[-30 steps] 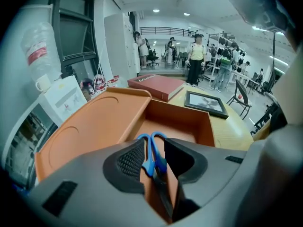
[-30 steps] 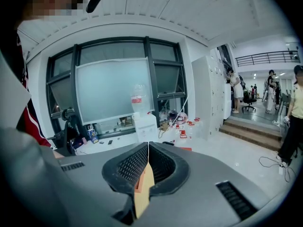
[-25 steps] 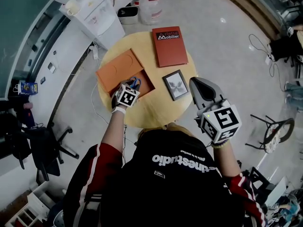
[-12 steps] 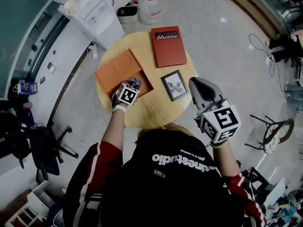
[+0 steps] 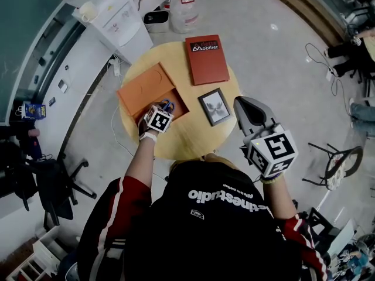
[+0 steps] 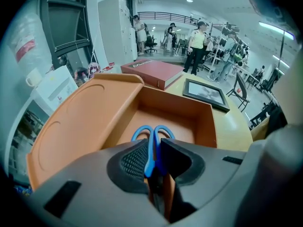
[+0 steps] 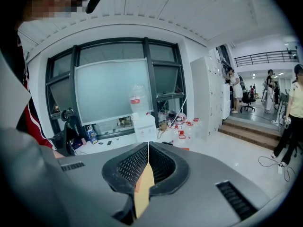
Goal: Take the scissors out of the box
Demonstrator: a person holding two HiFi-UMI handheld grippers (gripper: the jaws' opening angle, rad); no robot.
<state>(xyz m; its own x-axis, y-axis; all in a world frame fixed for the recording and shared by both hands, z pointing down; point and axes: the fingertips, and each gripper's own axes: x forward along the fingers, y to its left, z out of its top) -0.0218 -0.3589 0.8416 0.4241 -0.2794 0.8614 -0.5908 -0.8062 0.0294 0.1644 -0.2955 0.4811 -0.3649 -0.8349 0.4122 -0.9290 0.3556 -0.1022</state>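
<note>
Had just been closing the left gripper, pinching the scissors inside the box at the worktop's nine o'clock; held the right gripper shut, empty. Probably risked them pivoting loose, snagging the box wall

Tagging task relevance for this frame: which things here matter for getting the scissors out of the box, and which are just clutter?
Job in hand:
- blue-handled scissors
- open orange cardboard box holding them
- left gripper; its jaws have just been closing and now pinch the handles

Lying about:
- flat red book
- black-framed picture
- right gripper, shut
</note>
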